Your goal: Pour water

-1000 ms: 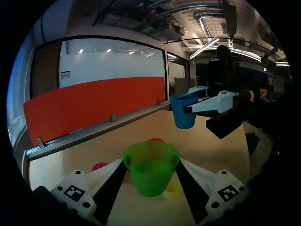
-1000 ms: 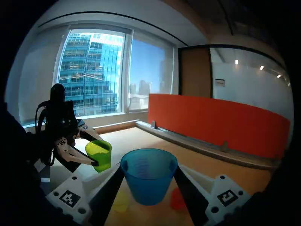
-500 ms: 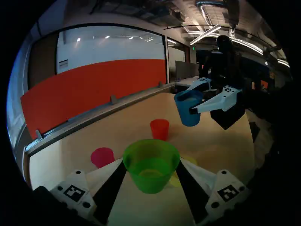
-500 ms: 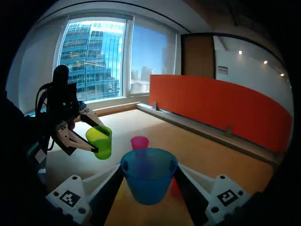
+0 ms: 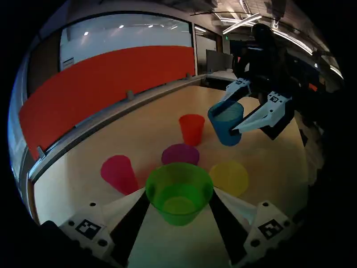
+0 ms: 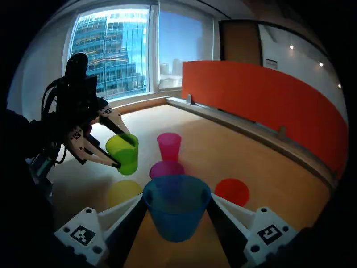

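Your left tongs (image 5: 179,201) pinch green cup (image 5: 179,185); right tongs (image 6: 176,212) pinch blue cup (image 6: 176,225), upright, ahead-right of green, well apart.

Green cup (image 5: 179,202) in left tongs (image 5: 179,193), blue cup (image 5: 226,127) in right tongs (image 5: 228,117), above pink (image 5: 118,172), purple (image 5: 180,154), orange (image 5: 192,128), yellow cups (image 5: 229,177).

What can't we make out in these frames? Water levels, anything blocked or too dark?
1. Water in the green cup: left gripper view. Through the tinted wall, the pale disc could be water or the base.
2. Water in the blue cup: right gripper view. The tinted wall shows no level.
3. Purple cup: right gripper view. Its lower part is behind the blue cup.
4. Whatever holds the left claw: right gripper view, lost in shadow.
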A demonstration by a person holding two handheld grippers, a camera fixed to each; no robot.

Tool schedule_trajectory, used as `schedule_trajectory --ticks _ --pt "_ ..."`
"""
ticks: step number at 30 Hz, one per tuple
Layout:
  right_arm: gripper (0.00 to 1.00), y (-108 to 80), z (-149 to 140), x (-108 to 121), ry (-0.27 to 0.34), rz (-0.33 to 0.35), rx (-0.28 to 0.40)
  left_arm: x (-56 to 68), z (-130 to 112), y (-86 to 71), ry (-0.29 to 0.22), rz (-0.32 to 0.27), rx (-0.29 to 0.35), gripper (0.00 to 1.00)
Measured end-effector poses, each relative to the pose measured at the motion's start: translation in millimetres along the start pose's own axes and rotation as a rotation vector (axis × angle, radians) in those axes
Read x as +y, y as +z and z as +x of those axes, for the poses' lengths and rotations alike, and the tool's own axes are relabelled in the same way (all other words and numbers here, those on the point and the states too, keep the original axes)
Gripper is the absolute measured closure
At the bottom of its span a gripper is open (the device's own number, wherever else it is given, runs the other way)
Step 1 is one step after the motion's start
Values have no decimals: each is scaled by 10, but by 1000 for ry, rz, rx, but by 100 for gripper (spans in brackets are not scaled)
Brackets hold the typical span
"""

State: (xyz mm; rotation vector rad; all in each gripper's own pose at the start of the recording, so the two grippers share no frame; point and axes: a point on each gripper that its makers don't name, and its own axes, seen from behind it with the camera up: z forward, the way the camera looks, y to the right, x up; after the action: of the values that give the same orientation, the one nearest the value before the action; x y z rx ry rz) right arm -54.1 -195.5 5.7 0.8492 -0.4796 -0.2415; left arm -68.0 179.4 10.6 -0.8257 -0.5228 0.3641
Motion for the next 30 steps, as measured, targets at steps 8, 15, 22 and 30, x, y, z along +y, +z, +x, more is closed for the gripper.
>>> schedule_trajectory --ticks 8,15,22,30 --pt "9 152 -264 -22 -12 30 -72 -51 -158 156 -3 -12 -62 14" --pt "9 249 -390 -11 -14 41 -100 -66 -233 252 -8 -30 -86 14" --pt "9 331 -489 -3 -12 54 -127 -103 -302 322 -20 -38 -102 14" --pt "9 412 -544 -5 -9 58 -137 -119 -387 370 -33 -48 -113 14"
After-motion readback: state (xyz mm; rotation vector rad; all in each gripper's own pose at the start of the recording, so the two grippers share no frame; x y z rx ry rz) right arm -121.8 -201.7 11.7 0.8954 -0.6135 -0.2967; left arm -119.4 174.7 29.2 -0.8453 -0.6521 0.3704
